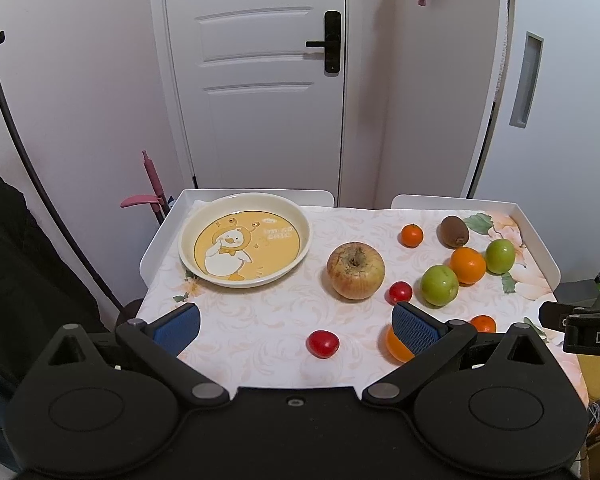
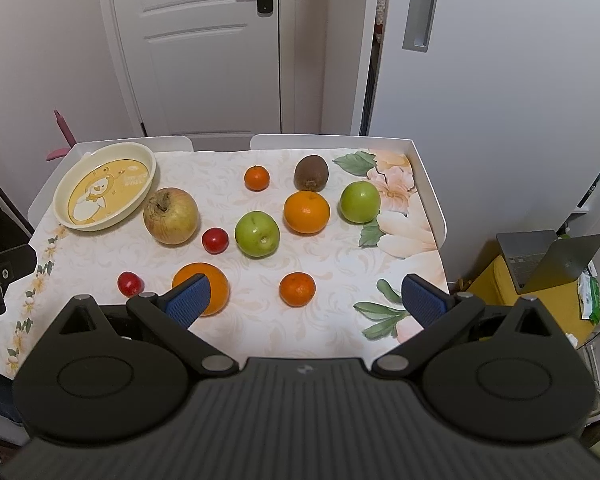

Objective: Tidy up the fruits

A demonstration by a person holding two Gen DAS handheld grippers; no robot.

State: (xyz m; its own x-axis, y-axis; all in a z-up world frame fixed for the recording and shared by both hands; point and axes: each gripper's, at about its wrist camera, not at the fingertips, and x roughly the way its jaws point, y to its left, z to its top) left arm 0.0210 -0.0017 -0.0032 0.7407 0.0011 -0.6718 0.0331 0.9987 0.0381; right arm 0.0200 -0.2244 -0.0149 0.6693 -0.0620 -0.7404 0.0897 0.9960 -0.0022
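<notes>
A cream plate with a yellow duck picture (image 1: 244,240) (image 2: 104,186) sits at the table's far left, with nothing in it. Loose on the cloth lie a large yellowish apple (image 1: 355,271) (image 2: 171,216), two green apples (image 2: 257,234) (image 2: 359,202), oranges (image 2: 306,212) (image 2: 202,288), small mandarins (image 2: 297,289) (image 2: 256,178), a kiwi (image 2: 311,173) and two cherry tomatoes (image 2: 215,240) (image 2: 130,283). My left gripper (image 1: 296,322) is open above the near edge, a tomato (image 1: 322,344) between its fingers. My right gripper (image 2: 306,300) is open over the near mandarin.
The table has a white raised rim (image 2: 432,200) and a floral cloth (image 2: 260,320). A white door (image 1: 256,80) stands behind it. A laptop (image 2: 548,260) sits on a yellow box to the right. A pink-handled tool (image 1: 152,188) leans at the far left.
</notes>
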